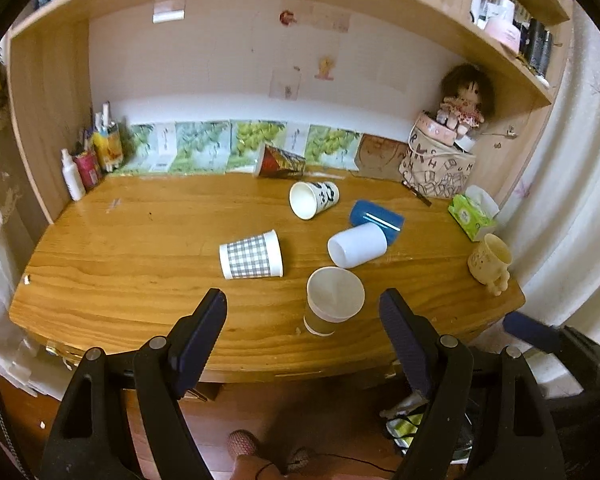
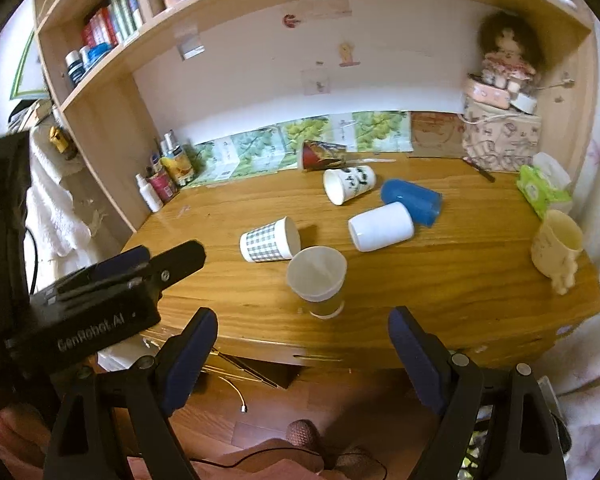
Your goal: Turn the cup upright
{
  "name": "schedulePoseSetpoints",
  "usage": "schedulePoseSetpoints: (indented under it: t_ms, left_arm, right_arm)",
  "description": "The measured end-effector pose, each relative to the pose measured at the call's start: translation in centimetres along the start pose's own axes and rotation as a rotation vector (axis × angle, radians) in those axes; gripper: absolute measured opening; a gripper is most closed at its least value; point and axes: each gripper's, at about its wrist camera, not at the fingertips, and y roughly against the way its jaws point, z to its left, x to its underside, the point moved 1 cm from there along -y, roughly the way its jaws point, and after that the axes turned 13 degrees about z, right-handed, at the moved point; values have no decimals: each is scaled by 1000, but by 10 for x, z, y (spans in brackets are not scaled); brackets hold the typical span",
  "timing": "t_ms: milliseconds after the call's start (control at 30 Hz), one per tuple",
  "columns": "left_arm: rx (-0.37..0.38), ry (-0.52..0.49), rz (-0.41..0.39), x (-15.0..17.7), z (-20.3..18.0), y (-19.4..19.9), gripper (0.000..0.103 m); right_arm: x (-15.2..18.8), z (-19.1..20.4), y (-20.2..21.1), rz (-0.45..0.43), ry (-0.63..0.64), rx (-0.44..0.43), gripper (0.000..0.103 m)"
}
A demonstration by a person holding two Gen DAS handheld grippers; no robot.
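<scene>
A brown-banded paper cup stands upright near the desk's front edge. Lying on their sides are a checked paper cup, a white cup, a blue cup, a panda-print cup and a red patterned cup. My left gripper is open and empty, in front of the desk edge. My right gripper is open and empty, also before the front edge. The left gripper's body shows in the right wrist view.
A wooden desk sits under shelves. A yellow mug and a green tissue box stand at the right. Bottles crowd the back left. A doll on a bag sits back right.
</scene>
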Motion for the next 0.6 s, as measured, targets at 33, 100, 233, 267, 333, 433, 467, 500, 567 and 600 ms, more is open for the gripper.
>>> schedulePoseSetpoints:
  t_ms: [33, 100, 233, 267, 333, 433, 467, 500, 567, 600]
  left_arm:
    - [-3, 8, -11, 2, -1, 4, 82]
    - [-17, 14, -26, 5, -5, 10, 82]
    - [-85, 28, -78, 12, -12, 25, 82]
    - [-97, 39, -103, 14, -12, 30, 83]
    - [-128, 56, -146, 18, -13, 38, 85]
    - [-183, 76, -214, 23, -16, 51, 91]
    - [-183, 77, -231, 25, -17, 55, 91]
    - [-184, 78, -253, 27, -18, 59, 92]
    - [-198, 76, -292, 30, -22, 66, 98]
    - [-206, 75, -313, 31, -24, 69, 101]
  right_arm:
    - [1, -2, 7, -17, -13, -9, 88]
    - [3, -4, 18, -45, -28, -8, 92]
    - [12, -10, 37, -104, -32, 15, 97]
    - [14, -12, 41, -116, -36, 18, 97]
    - [19, -15, 51, -154, -45, 33, 97]
    - [27, -20, 69, -233, -51, 34, 102]
    - [30, -21, 74, -258, -50, 27, 102]
    - [32, -22, 81, -287, -45, 13, 102]
    - [36, -23, 90, -335, -33, 0, 102]
    - [38, -23, 94, -353, -25, -2, 102]
